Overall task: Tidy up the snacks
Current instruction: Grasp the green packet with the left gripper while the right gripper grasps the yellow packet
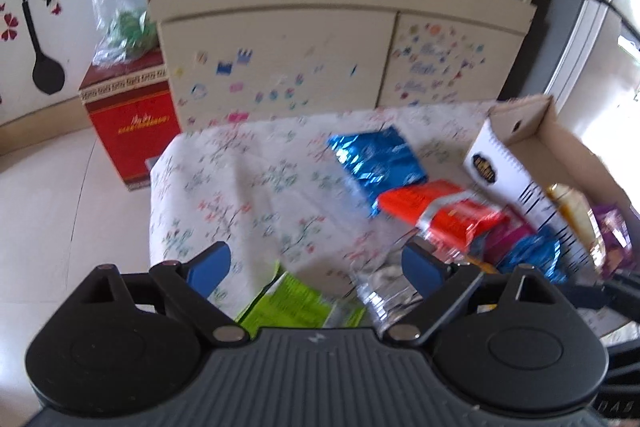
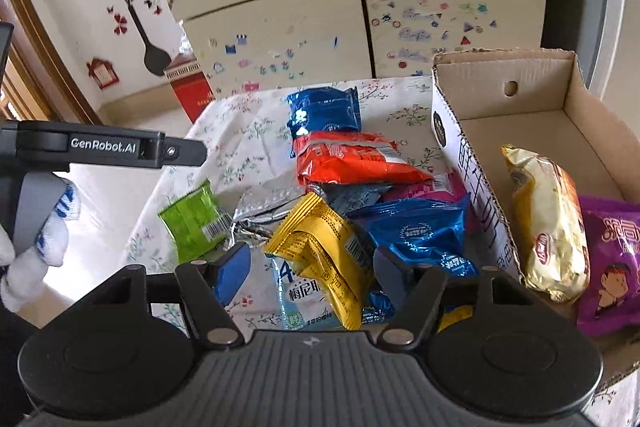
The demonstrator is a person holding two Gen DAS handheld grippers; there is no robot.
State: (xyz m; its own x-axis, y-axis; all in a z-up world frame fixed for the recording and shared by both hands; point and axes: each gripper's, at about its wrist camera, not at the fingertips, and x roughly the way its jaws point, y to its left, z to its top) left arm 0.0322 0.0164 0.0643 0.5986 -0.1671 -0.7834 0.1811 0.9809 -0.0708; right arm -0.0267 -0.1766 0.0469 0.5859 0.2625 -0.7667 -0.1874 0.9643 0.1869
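Observation:
Several snack packets lie piled on a floral tablecloth (image 2: 248,131): a blue one (image 2: 326,109), an orange one (image 2: 352,159), a green one (image 2: 192,223), a yellow one (image 2: 324,251) and another blue one (image 2: 416,231). A cardboard box (image 2: 516,95) at the right holds a golden packet (image 2: 550,223) and a purple packet (image 2: 608,267). My right gripper (image 2: 310,267) is open, its jaws either side of the yellow packet. My left gripper (image 1: 316,267) is open and empty above the table, over the green packet (image 1: 296,301). The left gripper's body also shows in the right wrist view (image 2: 104,149).
A cream cabinet (image 2: 280,27) with stickers and a cluttered shelf stands behind the table. A red box (image 1: 132,123) with a plastic bag on it sits on the floor at the left. A window frame (image 1: 592,27) is at the right.

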